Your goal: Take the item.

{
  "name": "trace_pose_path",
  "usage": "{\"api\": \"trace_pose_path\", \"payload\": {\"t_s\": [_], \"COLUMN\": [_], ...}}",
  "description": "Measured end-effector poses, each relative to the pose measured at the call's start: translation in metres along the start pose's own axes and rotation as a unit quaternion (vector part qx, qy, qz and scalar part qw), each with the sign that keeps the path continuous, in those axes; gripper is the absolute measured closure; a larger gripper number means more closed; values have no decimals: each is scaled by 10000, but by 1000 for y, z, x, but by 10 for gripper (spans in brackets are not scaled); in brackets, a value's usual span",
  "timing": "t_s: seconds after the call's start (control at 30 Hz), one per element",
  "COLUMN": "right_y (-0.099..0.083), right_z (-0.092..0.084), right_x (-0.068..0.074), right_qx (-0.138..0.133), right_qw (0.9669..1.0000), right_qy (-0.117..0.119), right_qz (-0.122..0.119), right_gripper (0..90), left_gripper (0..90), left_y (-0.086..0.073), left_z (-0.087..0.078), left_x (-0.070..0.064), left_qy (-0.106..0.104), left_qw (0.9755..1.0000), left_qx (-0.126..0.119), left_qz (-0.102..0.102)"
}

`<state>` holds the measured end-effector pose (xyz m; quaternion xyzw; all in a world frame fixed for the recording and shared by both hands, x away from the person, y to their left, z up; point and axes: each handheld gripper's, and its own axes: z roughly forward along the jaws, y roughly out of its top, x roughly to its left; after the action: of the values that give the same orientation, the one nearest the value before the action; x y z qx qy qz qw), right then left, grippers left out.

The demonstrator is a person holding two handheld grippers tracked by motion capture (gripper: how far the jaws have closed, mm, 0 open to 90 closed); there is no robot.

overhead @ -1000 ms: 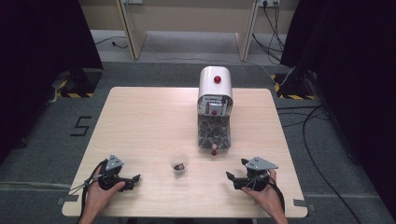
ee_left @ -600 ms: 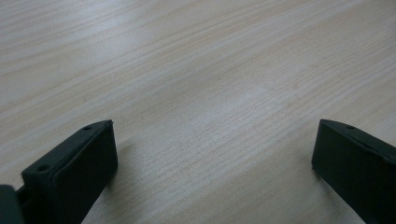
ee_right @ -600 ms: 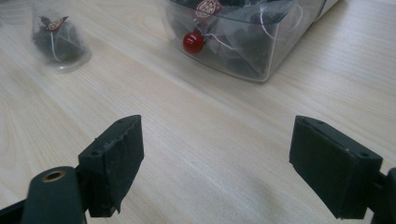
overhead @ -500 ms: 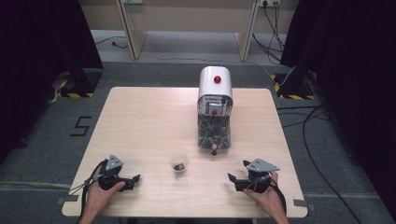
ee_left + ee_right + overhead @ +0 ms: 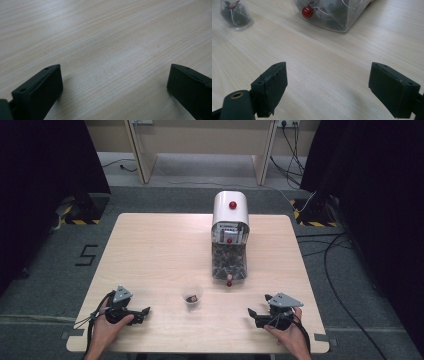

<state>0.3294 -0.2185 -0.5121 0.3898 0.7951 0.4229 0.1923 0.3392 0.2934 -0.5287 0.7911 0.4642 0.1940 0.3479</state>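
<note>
A white dispenser with a clear bin of dark pieces [image 5: 229, 237] stands right of the table's middle, a red knob [image 5: 229, 283] at its foot. In front of it sits a small clear cup [image 5: 192, 297] with a dark piece inside. My left gripper [image 5: 145, 310] rests open near the front left edge, nothing between its jaws over bare wood [image 5: 112, 72]. My right gripper [image 5: 251, 312] rests open at the front right. Its view looks toward the clear bin [image 5: 334, 12], the red knob [image 5: 307, 11] and the cup [image 5: 234, 13].
The pale wooden table [image 5: 150, 250] has bare room on its left half. Around it is grey floor with cables [image 5: 330, 245] at the right and wooden furniture legs [image 5: 140, 150] behind.
</note>
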Motion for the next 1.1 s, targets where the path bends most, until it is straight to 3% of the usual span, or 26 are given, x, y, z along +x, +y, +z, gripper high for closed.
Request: {"api": "trace_pose_path", "payload": {"t_s": [0.37,1.1], "right_y": [-11,-29], "right_z": [-11,-31], "right_x": [-1,6], "right_qx": [31,79], "right_qw": [9999,9992], "right_qy": [-66,-324], "right_qz": [154,221], "right_gripper": [165,177], "left_gripper": [0,0], "left_y": [0,0], "left_z": [0,0], "left_x": [0,0], "left_qy": [0,1], "left_qw": [10000,10000], "left_qx": [1,2], "left_qz": [-1,-2]}}
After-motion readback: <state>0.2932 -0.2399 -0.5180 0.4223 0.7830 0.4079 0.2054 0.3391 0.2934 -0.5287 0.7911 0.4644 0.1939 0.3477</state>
